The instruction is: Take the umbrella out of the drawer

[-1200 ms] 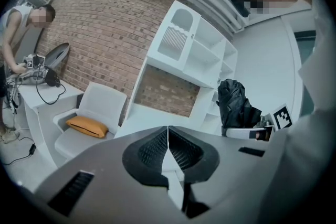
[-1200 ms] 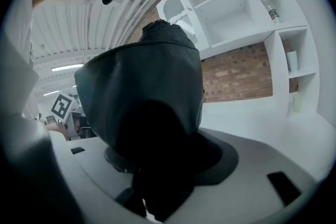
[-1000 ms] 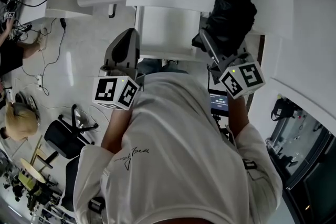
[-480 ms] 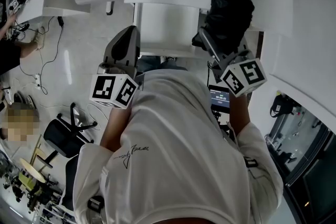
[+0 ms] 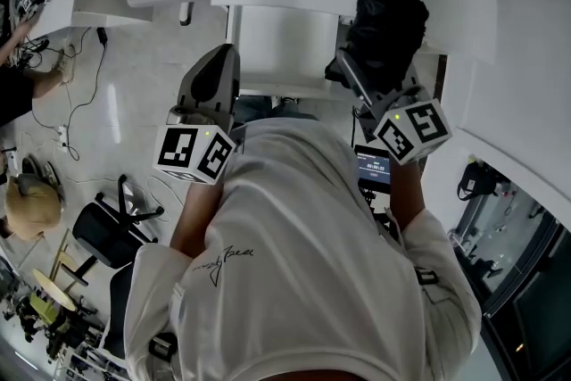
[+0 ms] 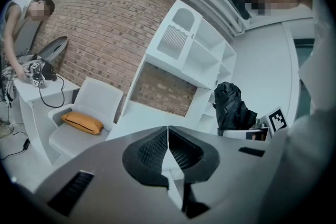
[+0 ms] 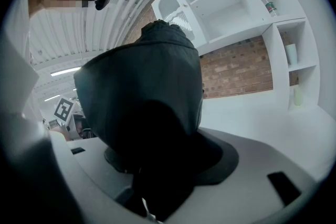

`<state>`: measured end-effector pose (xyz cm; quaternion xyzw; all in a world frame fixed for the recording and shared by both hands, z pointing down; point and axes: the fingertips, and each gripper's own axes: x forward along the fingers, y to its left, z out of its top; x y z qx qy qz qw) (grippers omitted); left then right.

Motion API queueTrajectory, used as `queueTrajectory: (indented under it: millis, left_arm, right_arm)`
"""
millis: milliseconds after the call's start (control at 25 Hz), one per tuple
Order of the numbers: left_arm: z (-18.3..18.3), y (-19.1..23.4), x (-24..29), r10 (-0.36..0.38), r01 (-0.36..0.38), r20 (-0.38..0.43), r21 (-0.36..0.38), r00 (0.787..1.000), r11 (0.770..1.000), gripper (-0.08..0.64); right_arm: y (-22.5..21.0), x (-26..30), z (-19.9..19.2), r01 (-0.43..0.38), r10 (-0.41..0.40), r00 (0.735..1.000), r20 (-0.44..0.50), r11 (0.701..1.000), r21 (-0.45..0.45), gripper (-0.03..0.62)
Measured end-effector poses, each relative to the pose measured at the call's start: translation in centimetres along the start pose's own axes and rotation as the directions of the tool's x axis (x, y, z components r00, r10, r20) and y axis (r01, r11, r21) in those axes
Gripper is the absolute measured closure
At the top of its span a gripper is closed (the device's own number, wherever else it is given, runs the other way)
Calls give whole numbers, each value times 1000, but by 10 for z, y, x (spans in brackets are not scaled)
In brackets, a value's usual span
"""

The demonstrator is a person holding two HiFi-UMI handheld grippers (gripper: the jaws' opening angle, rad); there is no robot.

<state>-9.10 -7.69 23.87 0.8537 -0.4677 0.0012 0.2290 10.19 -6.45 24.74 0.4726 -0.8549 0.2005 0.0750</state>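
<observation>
White shelving [image 7: 236,2] & brick wall [image 6: 105,23] behind, pale floor [image 5: 143,76] below. Black folded umbrella [image 5: 385,29] clamped at near end in right gripper [image 7: 157,176], held in air; long axis in line w/ jaws, free end pointing away toward shelves. Left gripper [image 6: 168,150] alongside, jaws pressed together, nothing between.

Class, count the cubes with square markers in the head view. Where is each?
2. The left cube rides on the left gripper, jaws shut; the right cube on the right gripper, which grips the black umbrella. None looks hidden.
</observation>
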Motion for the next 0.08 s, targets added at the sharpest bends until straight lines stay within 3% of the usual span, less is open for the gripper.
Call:
queueTrajectory:
  millis: [80]
  left_arm:
    - [0,0,0,1,-1,-1,-1,1000,1000,543]
  right_arm:
    - [-1,0,-1,2,-2,1000,0,1000,5,344]
